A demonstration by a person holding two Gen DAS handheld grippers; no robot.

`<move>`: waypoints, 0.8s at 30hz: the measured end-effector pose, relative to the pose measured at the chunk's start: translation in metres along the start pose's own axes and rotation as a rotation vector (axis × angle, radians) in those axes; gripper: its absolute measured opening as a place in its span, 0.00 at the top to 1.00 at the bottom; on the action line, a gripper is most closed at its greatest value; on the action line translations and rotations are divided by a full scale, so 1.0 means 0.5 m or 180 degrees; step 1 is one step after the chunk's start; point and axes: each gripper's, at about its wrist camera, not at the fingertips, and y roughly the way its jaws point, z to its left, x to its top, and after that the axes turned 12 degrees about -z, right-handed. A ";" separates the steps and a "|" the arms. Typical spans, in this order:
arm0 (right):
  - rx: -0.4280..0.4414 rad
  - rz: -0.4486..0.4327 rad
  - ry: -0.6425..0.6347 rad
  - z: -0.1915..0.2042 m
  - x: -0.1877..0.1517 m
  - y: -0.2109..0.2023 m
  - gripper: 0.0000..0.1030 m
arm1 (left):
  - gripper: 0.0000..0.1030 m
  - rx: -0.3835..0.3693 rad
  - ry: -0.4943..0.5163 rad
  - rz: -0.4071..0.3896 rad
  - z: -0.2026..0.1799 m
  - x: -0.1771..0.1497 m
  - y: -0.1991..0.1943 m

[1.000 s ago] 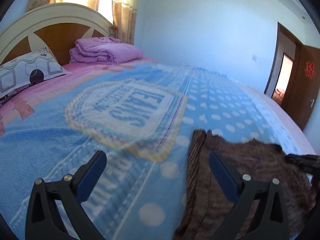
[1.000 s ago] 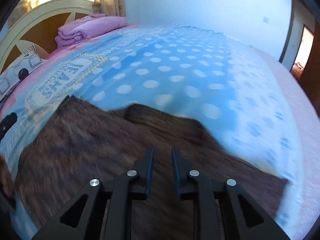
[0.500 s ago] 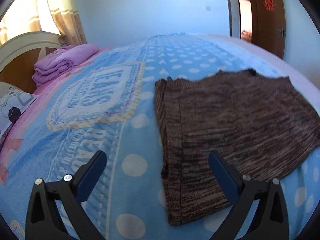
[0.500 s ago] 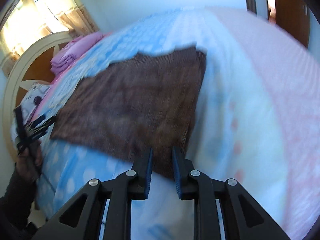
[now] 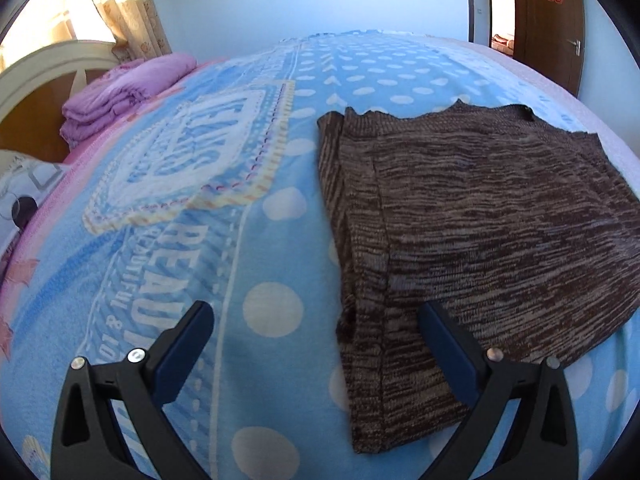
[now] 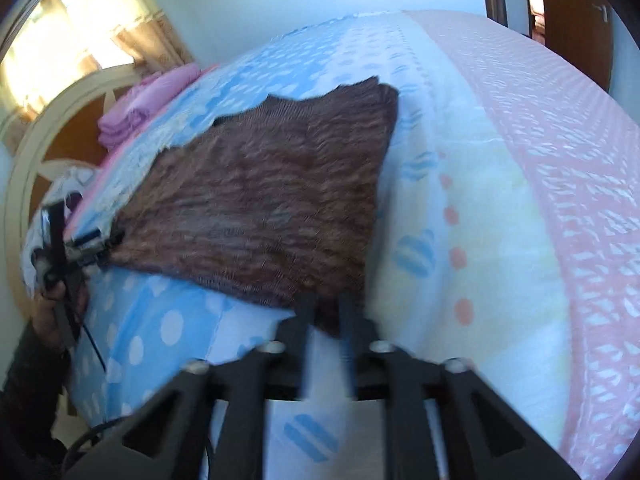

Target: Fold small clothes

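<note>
My left gripper (image 5: pixel 314 322) gapes wide over blue dotted blanket (image 5: pixel 272 216); brown knit (image 5: pixel 472 216) at 2 o'clock. Right gripper (image 6: pixel 326 312) nearly closed, blurred; door (image 5: pixel 552 20) beyond.

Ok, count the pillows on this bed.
1 in view: a patterned pillow at the headboard, below the folded purple blanket. Others may lie outside the frame.

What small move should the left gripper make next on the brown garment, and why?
Probably lower the left gripper onto the near left corner of the brown knit garment and close there. Its jaws are wide open and hold nothing, the garment lies flat on the blue blanket, and its folded left edge lies between them.
</note>
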 end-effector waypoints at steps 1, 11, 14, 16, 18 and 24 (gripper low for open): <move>-0.0053 -0.0092 -0.0027 0.006 0.000 -0.010 0.48 | 0.00 0.0007 -0.0031 0.0012 0.006 -0.002 -0.003; -0.0218 -0.0300 -0.0677 0.124 0.047 0.019 0.40 | 0.00 0.0337 -0.0298 -0.0006 0.061 -0.014 -0.016; -0.0191 -0.0012 -0.0773 0.153 0.030 0.094 0.38 | 0.00 0.0295 -0.0303 0.0021 0.062 -0.014 -0.011; -0.0355 0.0021 -0.0707 0.160 0.016 0.117 0.38 | 0.00 0.0341 -0.0247 -0.0020 0.058 -0.014 -0.017; -0.0276 -0.0068 -0.0743 0.185 0.013 0.103 0.38 | 0.00 0.0382 -0.0194 -0.0073 0.058 -0.016 -0.030; -0.0097 -0.0225 -0.1183 0.286 0.007 0.109 0.38 | 0.00 0.0438 -0.0201 -0.0080 0.088 -0.013 -0.032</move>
